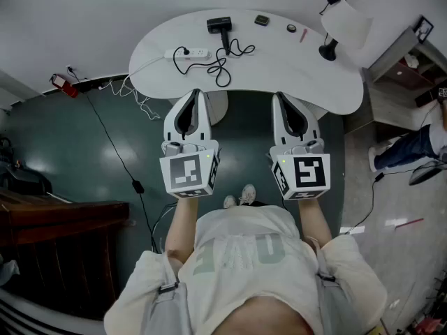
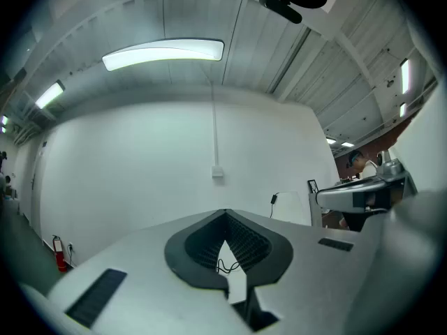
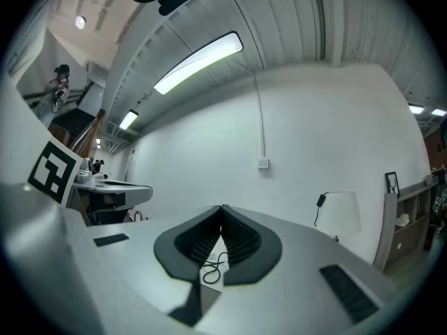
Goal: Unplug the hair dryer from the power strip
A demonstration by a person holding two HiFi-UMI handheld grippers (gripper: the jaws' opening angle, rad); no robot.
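Note:
On the white table [image 1: 307, 75], a black hair dryer [image 1: 220, 26] lies at the back. Its black cord [image 1: 222, 65] loops forward and its plug sits in the white power strip [image 1: 187, 53] to the left. Both grippers hang level in front of the table's near edge, well short of these things. My left gripper [image 1: 194, 93] is shut and empty. My right gripper [image 1: 283, 96] is shut and empty too. Between the closed pads of each gripper view only a sliver of table and the cord [image 3: 211, 267] shows, the cord [image 2: 226, 264] also thin in the left gripper view.
A white lamp [image 1: 343, 25] stands at the table's back right, with small dark items [image 1: 262, 20] near it. A white cable [image 1: 133, 89] runs from the strip off the table's left edge to the floor. Dark furniture [image 1: 56, 229] sits at the left, a shelf [image 1: 401, 72] at the right.

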